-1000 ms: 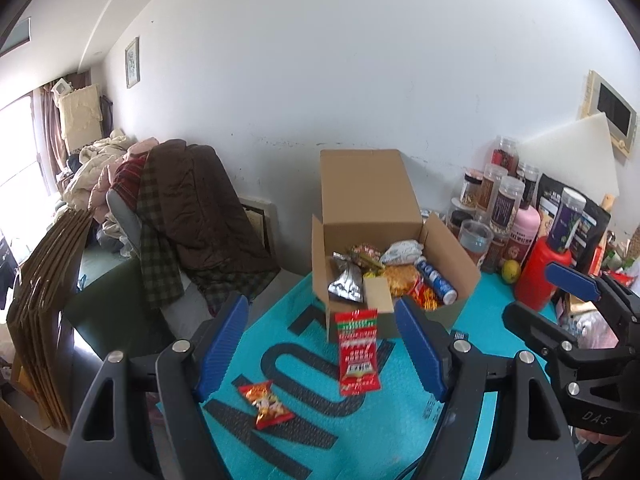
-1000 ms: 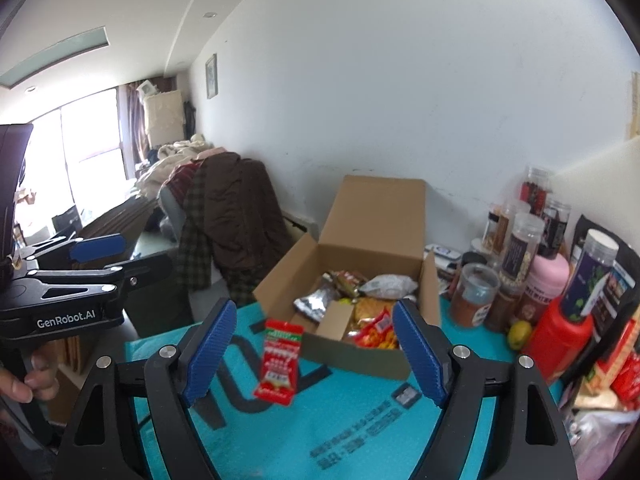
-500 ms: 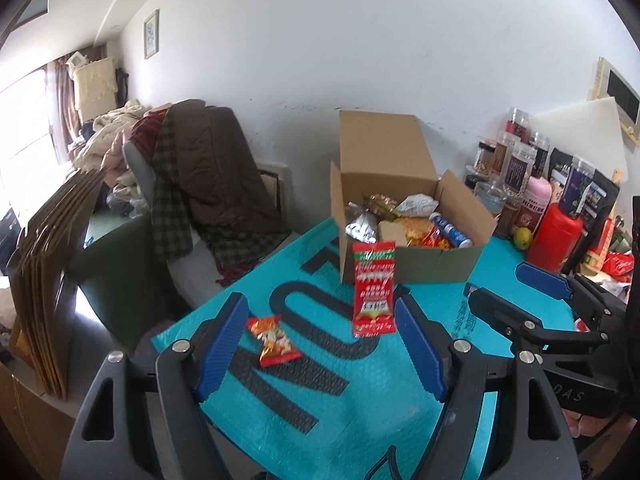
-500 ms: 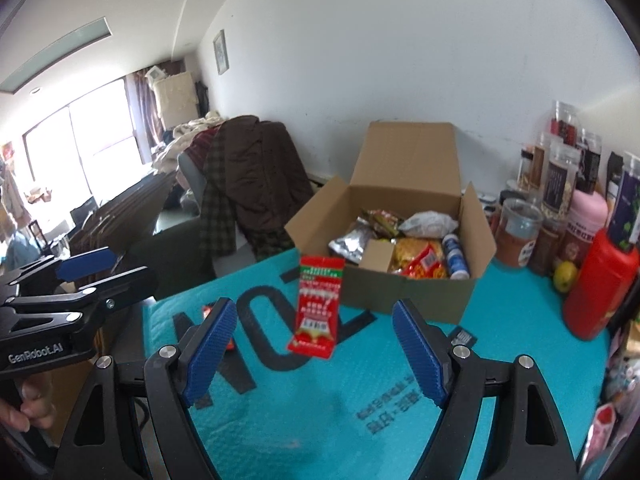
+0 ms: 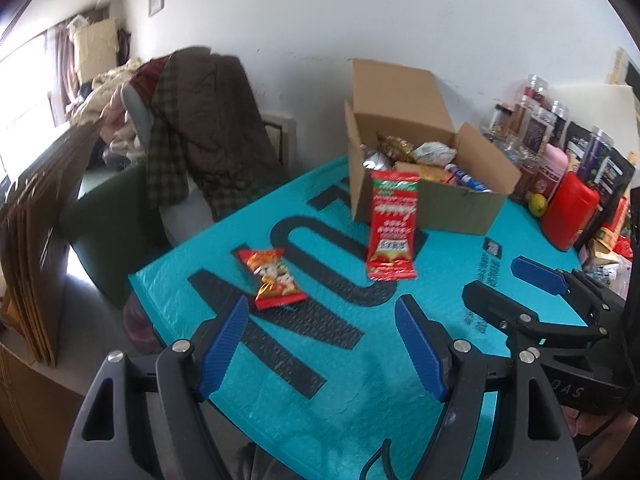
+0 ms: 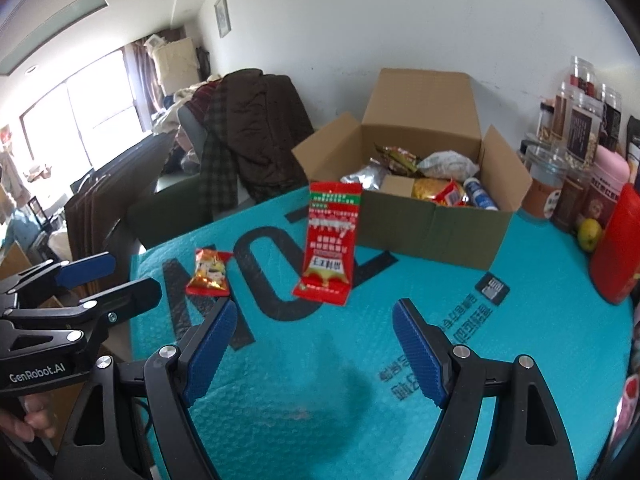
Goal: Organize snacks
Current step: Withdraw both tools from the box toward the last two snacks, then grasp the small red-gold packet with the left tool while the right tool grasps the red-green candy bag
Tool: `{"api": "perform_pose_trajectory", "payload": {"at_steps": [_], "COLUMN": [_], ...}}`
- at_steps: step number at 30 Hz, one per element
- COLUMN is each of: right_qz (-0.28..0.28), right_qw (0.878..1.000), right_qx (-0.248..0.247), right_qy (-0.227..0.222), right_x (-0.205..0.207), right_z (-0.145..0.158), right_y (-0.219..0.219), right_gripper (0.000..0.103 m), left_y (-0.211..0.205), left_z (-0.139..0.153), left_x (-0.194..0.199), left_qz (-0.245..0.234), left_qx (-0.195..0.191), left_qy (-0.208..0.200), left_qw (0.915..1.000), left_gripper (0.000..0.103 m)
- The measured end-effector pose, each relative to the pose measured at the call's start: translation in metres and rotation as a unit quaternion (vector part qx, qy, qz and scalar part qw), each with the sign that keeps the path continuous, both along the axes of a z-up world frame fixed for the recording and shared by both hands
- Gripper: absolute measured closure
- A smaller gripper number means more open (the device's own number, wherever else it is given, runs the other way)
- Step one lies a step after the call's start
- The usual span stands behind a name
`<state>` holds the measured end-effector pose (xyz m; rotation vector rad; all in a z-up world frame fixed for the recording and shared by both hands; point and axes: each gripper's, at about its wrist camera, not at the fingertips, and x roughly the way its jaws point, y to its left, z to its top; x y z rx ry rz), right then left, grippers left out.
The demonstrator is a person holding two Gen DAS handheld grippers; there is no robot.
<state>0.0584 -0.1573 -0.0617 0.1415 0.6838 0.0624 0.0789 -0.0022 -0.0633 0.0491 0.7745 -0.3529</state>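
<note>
We see 2 glossy foil snack packets lying flat on the teal bubble-textured mat (image 5: 360, 392): the long red packet (image 5: 393, 226) just in front of the open cardboard box (image 5: 460, 208), the small red-orange packet (image 5: 272, 278) to its left, near the mat's left edge. The box holds crinkled bags. Our left gripper (image 5: 320, 344) and right gripper (image 6: 314, 346) hang with ribbed blue pads spread, grasping nothing. Bare mat lies beneath them. Jars (image 6: 576, 128) crowd the far right.

"GenRobot.AI" stands in white on the left gripper (image 6: 84, 276); "DAS" on the right gripper (image 5: 532, 296)
</note>
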Motion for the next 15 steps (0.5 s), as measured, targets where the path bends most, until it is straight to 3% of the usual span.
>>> {"api": "perform_pose_trajectory", "payload": {"at_steps": [8, 15], "right_qz": [0.000, -0.064], "right_qw": [0.999, 0.995], "right_qx": [0.020, 0.031], "right_qy": [0.050, 0.068], "right_x": [0.024, 0.039], "right_z": [-0.031, -0.049], "right_y": [0.009, -0.002], "right_gripper": [0.022, 0.022], "left_y": [0.009, 0.013], "left_z": [-0.024, -0.044], "left_x": [0.021, 0.046], "left_qz": [0.025, 0.036], "left_qx": [0.001, -0.004], "left_qy": [0.024, 0.045], "left_qw": [0.9994, 0.9983], "left_gripper": [0.027, 0.027]}}
